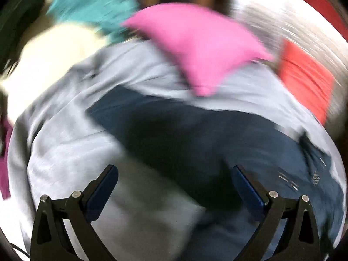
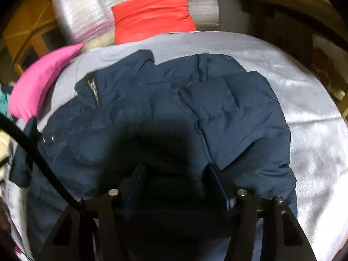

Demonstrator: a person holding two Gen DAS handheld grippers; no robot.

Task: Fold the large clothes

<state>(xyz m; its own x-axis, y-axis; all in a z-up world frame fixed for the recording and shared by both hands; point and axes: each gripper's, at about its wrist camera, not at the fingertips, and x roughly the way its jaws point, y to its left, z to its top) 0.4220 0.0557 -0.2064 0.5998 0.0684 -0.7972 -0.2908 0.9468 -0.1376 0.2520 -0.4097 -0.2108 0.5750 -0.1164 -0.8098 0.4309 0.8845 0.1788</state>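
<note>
A navy puffer jacket lies spread on a light grey sheet, its zipper toward the far left. My right gripper hovers low over the jacket's near edge. Its fingers stand apart, with shadowed jacket fabric between them and no pinch that I can see. The left wrist view is blurred. There my left gripper is wide open above the jacket where it meets the sheet. Nothing sits between its blue pads.
A pink cushion lies at the sheet's far left, also in the left wrist view. A red cushion leans on silvery wrapped bundles. Teal cloth and a white pile lie far left. A black cable crosses. Wooden furniture stands behind.
</note>
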